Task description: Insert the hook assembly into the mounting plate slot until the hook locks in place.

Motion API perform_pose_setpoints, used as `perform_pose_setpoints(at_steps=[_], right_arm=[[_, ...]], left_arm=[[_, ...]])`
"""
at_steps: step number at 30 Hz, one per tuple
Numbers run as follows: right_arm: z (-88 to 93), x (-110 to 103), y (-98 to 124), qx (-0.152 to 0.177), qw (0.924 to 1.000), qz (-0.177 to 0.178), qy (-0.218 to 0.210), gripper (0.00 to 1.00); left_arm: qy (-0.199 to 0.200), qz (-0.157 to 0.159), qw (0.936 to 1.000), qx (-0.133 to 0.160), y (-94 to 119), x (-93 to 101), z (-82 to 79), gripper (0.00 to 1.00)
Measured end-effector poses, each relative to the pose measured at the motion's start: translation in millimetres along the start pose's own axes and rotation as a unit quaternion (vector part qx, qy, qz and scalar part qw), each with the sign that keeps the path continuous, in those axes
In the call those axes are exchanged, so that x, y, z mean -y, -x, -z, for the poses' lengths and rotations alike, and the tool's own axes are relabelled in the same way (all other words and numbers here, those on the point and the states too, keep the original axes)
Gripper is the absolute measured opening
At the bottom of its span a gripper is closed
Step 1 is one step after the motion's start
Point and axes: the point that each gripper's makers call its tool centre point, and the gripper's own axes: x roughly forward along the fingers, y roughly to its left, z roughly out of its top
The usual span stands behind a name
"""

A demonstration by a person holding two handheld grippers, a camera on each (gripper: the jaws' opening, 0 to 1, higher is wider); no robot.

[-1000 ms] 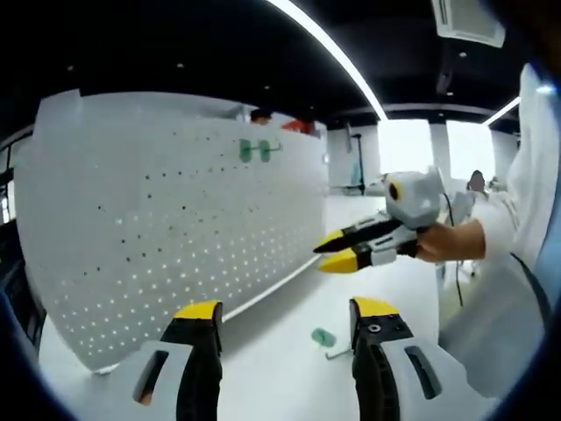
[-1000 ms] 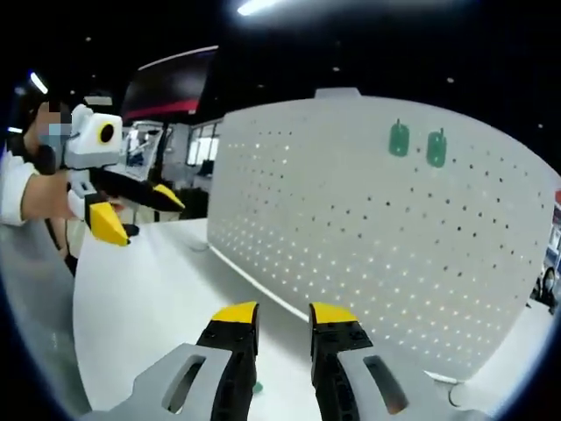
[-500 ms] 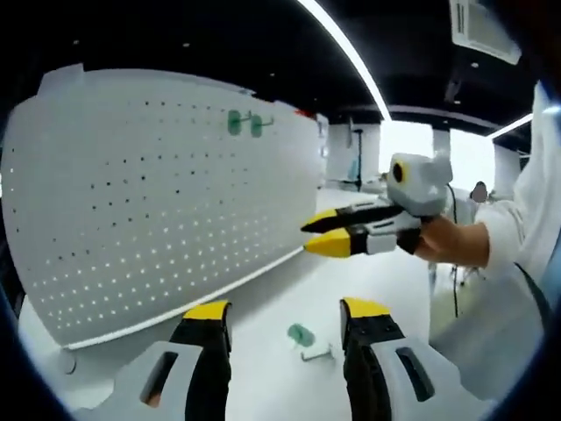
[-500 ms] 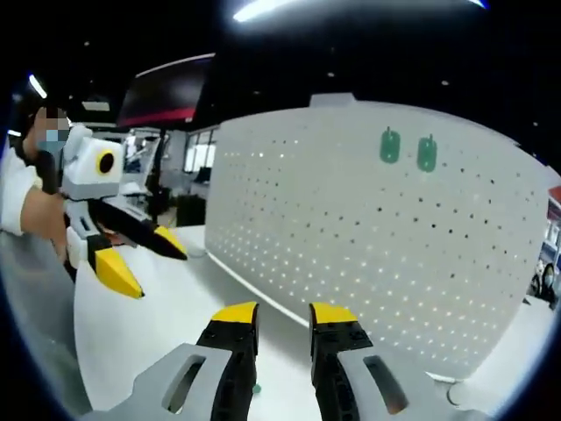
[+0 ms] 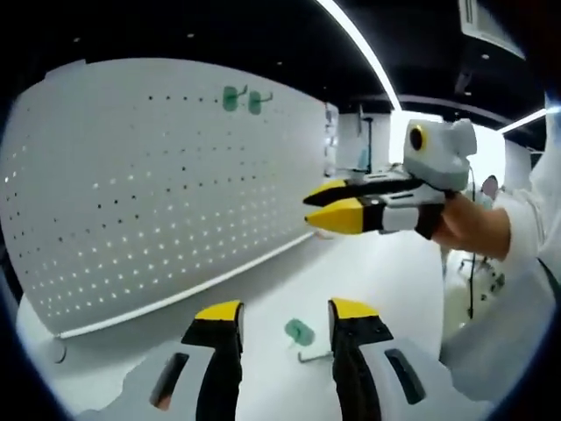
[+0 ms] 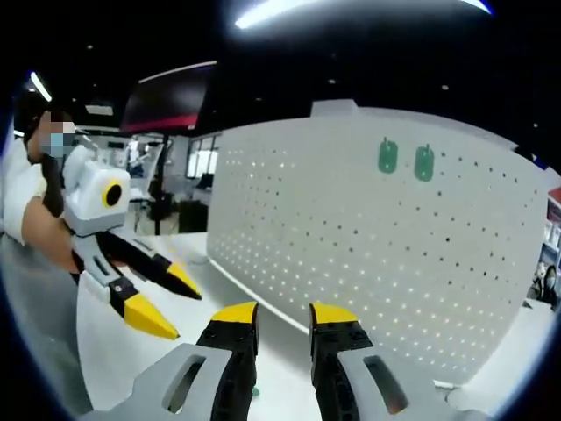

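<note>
At the left of the left gripper view stands the white pegboard (image 5: 166, 184), the mounting plate, upright on the bench (image 5: 386, 281) with two green hook assemblies (image 5: 242, 99) already hung near its top edge. Over the last second the left tongs (image 5: 285, 320) have dropped toward the bench: the loose green hook assembly (image 5: 301, 332) with its bent metal shank, which lay between the tips, now sits closer and more centred between the released jaws, not yet touched. To the right, the right tongs (image 5: 323, 206) hang above the bench, jaws nearly together and holding nothing. In the right gripper view the left tongs (image 6: 166, 303) have sunk lower, parted. The pickup looks imminent; insertion remains ahead.
</note>
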Motion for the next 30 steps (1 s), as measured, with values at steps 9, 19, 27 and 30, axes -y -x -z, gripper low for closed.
perform_pose_setpoints(at_steps=[9, 19, 27, 30], right_arm=[[1.0, 4, 2, 0.0, 1.0, -0.002, 0.002, 0.21], [2.7, 6, 2, -0.001, 1.0, -0.003, 0.003, 0.21], [3.9, 8, 1, -0.001, 1.0, -0.002, 0.002, 0.21], [5.5, 9, 2, -0.004, 1.0, -0.001, 0.0, 0.21]], left_arm=[[0.004, 0.001, 0.9995, -0.033, -23, 3.2, 21.5, 0.32], [0.017, 0.002, 0.9984, -0.055, -39, 8.4, 39.7, 0.24], [0.036, 0.0, 0.9972, -0.065, -50, 13.9, 50.0, 0.19], [0.036, 0.0, 0.9969, -0.07, -52, 14.8, 53.2, 0.17]])
